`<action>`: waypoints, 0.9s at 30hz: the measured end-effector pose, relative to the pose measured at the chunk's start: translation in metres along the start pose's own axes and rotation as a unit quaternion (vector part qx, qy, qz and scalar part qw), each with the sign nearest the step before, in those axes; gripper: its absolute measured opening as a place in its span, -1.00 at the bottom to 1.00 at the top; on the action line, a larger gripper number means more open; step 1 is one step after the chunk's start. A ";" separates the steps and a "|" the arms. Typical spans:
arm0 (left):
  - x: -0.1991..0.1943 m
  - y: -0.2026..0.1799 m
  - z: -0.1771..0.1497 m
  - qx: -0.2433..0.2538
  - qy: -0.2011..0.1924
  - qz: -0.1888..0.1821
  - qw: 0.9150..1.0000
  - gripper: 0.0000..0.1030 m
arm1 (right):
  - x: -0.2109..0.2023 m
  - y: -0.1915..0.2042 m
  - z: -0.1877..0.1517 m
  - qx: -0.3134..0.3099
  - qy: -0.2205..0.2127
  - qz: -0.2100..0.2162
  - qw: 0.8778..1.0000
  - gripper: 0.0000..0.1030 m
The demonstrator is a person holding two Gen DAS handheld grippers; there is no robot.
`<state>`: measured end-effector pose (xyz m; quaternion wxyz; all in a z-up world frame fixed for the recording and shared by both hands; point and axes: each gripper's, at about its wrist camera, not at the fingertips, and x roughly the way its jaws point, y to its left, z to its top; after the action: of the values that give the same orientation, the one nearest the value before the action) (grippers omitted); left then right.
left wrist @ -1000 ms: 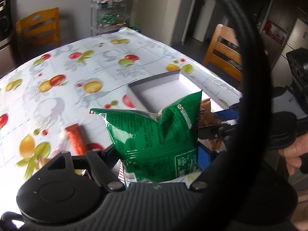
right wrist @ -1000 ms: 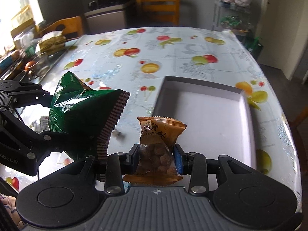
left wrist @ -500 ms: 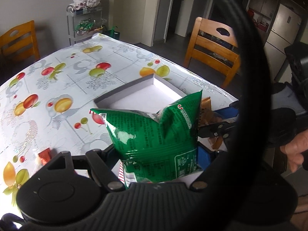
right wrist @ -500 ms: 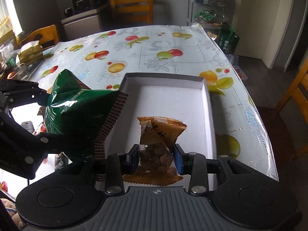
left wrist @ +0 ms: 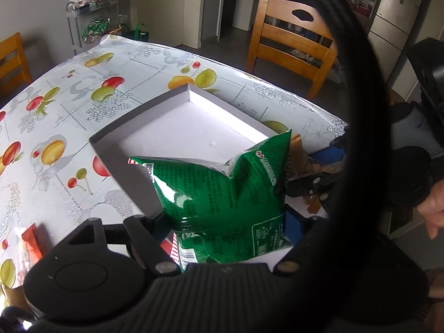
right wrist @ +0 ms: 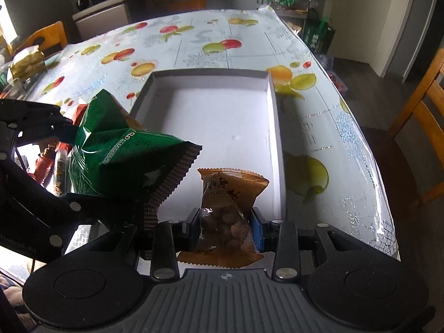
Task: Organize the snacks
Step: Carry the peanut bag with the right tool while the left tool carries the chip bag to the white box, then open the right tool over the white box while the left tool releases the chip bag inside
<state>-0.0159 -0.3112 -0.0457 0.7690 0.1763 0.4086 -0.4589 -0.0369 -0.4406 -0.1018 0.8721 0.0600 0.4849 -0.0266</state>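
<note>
My left gripper [left wrist: 227, 219] is shut on a puffy green snack bag [left wrist: 222, 188], which stands upright between its fingers over the near end of a shallow white box [left wrist: 177, 127]. In the right wrist view the same green snack bag [right wrist: 125, 155] hangs at the left over the box's near-left corner. My right gripper [right wrist: 226, 227] is shut on a small orange packet of brown balls [right wrist: 227, 202], held upright above the near end of the white box [right wrist: 219, 119]. The box has nothing lying in it.
The table wears a white oilcloth with fruit prints [right wrist: 194, 36]. Several loose snack packets [right wrist: 52, 158] lie left of the box, and a red one [left wrist: 30, 241] shows at the left. Wooden chairs [left wrist: 291, 41] stand around the table. A hand [left wrist: 433, 202] grips the right tool.
Both grippers have carried their packets forward and slightly down, from beside the box to over its near end. The box now looks larger and nearer in both views.
</note>
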 end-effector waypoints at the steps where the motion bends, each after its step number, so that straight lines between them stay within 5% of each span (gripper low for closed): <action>1: 0.002 0.000 0.001 0.001 0.000 0.000 1.000 0.54 | 0.001 -0.001 0.000 0.000 0.001 -0.001 1.000 -0.26; 27: 0.037 -0.015 0.001 0.042 0.022 -0.001 0.999 0.64 | 0.009 -0.005 -0.004 -0.027 0.021 -0.030 0.999 -0.18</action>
<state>-0.0194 -0.3408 -0.0731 0.7511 0.2183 0.4058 -0.4728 -0.0360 -0.4446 -0.1115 0.8620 0.0225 0.5049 -0.0390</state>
